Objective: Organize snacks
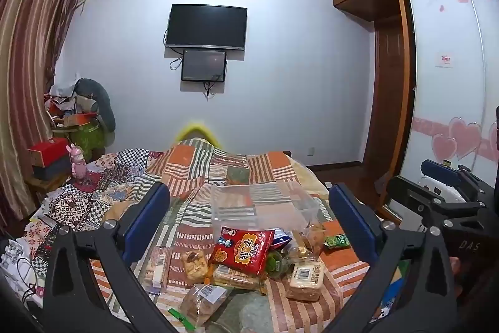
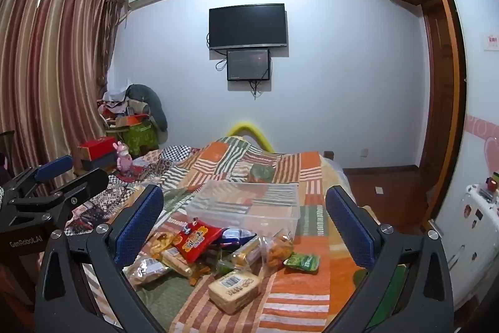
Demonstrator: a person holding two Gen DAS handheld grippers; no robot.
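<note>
I have both tools spread wide with nothing between the pads: the left hand-held gripper and the right hand-held gripper hover above the bed. On its patchwork cover lies one heap of snacks; about ten packets, though the overlap hides an exact count. I pick out one red packet, one green packet and one pale labelled cake packet. One empty clear bin sits just behind the heap.
</note>
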